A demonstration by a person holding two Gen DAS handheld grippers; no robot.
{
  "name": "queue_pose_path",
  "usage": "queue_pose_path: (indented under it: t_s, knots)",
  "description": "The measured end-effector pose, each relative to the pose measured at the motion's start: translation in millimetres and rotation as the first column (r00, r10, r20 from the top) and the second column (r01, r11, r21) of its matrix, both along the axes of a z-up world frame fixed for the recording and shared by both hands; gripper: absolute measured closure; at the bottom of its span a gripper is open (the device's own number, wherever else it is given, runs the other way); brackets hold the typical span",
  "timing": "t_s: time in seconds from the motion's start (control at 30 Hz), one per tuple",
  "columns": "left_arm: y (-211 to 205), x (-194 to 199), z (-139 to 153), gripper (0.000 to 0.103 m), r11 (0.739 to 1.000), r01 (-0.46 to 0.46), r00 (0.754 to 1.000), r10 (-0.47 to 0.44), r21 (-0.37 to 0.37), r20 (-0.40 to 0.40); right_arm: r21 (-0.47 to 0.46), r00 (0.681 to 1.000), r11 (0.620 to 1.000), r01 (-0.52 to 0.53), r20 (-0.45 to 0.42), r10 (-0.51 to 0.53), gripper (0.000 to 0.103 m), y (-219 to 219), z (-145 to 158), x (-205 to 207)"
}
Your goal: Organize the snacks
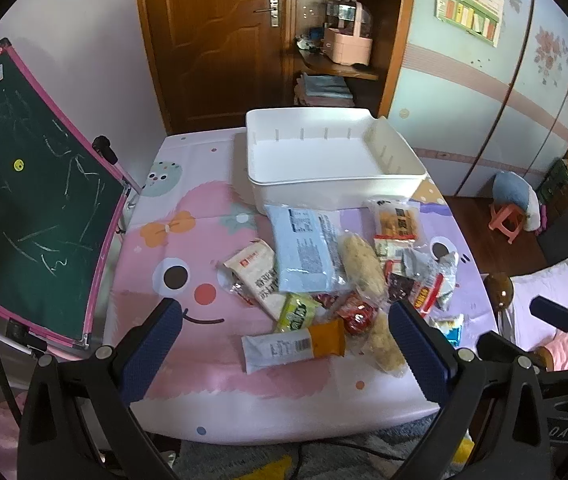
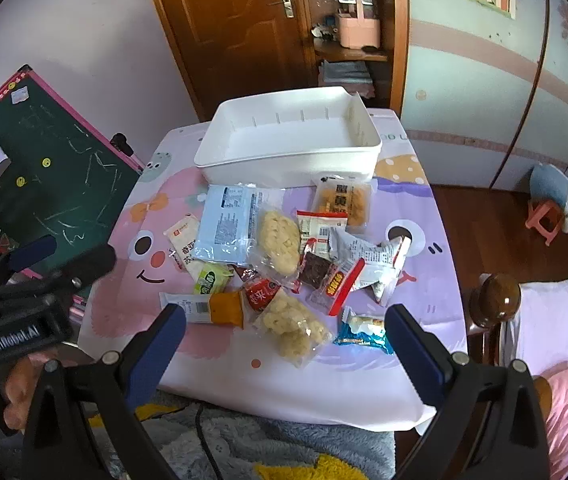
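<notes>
Nothing picked yet by the look of it: white bin (image 1: 336, 184) is empty at the far end of the table (image 1: 188, 392), and the snack pile (image 2: 284, 248) sits loose on the cartoon tablecloth just in front of it. Left gripper (image 1: 286, 342) has its fingers spread wide, nothing between them, hovering over the near table edge; right gripper (image 2: 284, 346) likewise spread and empty. Step in hand, as I read it, is the first grab. Best bet is to take outliers first, not dig into the overlap. For the left, the orange-and-white packet (image 1: 294, 346) lies flat between the fingers, slightly ahead of the tips, mostly clear of the heap; come down across its short side and pinch the body, not the crimped end. For the right, the blue foil candy (image 2: 362, 332) sits just beside its right finger (image 2: 416, 356), apart from the rest; the clear puffed-snack bag (image 2: 292, 330) lies between the fingers just ahead, touching the red packet (image 2: 262, 294). Bags are slippery and soft, so squeeze gently; the puffed ones likely crush. The big pale blue pouch (image 1: 306, 250) overlaps several neighbours, leave it till the top layer is gone. Bin is near; short lift, drop inside.
</notes>
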State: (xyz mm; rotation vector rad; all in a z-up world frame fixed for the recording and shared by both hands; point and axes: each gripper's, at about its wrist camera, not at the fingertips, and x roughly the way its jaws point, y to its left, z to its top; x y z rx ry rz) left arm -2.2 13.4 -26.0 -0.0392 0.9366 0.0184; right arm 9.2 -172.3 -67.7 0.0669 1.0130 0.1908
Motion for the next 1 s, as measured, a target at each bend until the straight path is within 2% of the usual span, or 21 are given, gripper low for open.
queue_pose_path:
  t_s: [0.23, 0.3, 0.37, 0.43, 0.5, 0.57, 0.67, 0.77, 0.9, 1.0]
  knots:
    - [31, 18, -3, 0.0, 0.998, -0.068, 0.998, 0.068, 0.013, 0.002, -0.08, 0.997, 0.994, 0.078, -0.008, -0.079, 0.003, -15, -14, 13]
    - [39, 21, -5, 0.0, 0.997, -0.077, 0.997, 0.077, 0.029, 0.013, -0.08, 0.996, 0.993, 0.088, -0.012, -0.089, 0.004, -22, -20, 18]
    - [44, 26, -8, 0.0, 0.997, -0.063, 0.998, 0.063, 0.041, 0.013, -0.03, 0.996, 0.996, 0.085, -0.038, -0.086, 0.006, -29, -30, 22]
    - [46, 29, -16, 0.0, 0.999, -0.021, 1.0, 0.021, 0.046, 0.0, 0.034, 0.992, 0.996, 0.08, -0.098, -0.077, 0.007, -38, -44, 31]
    - [44, 32, -26, 0.0, 0.998, 0.024, 1.0, -0.024, 0.059, -0.006, 0.078, 0.987, 0.994, 0.072, -0.152, -0.059, 0.013, -41, -62, 38]
    - [38, 37, -42, 0.0, 0.995, 0.08, 0.996, -0.078, 0.066, -0.034, 0.095, 0.98, 0.993, 0.063, -0.192, -0.044, 0.02, -39, -78, 41]
    - [29, 41, -74, 0.0, 0.982, 0.178, 0.98, -0.172, 0.063, -0.098, 0.09, 0.977, 0.996, 0.025, -0.215, -0.005, 0.023, -33, -98, 42]
    - [16, 43, -108, 0.0, 0.961, 0.256, 0.959, -0.238, 0.106, -0.156, 0.138, 0.97, 0.99, -0.036, -0.233, 0.068, 0.026, -24, -117, 44]
    - [5, 44, -137, 0.0, 0.927, 0.353, 0.923, -0.323, 0.125, -0.209, 0.122, 0.963, 0.984, -0.126, -0.225, 0.151, 0.026, -10, -129, 43]
    - [-6, 44, -152, 0.0, 0.895, 0.41, 0.899, -0.365, 0.177, -0.241, 0.096, 0.957, 0.976, -0.198, -0.195, 0.213, 0.026, 3, -131, 43]
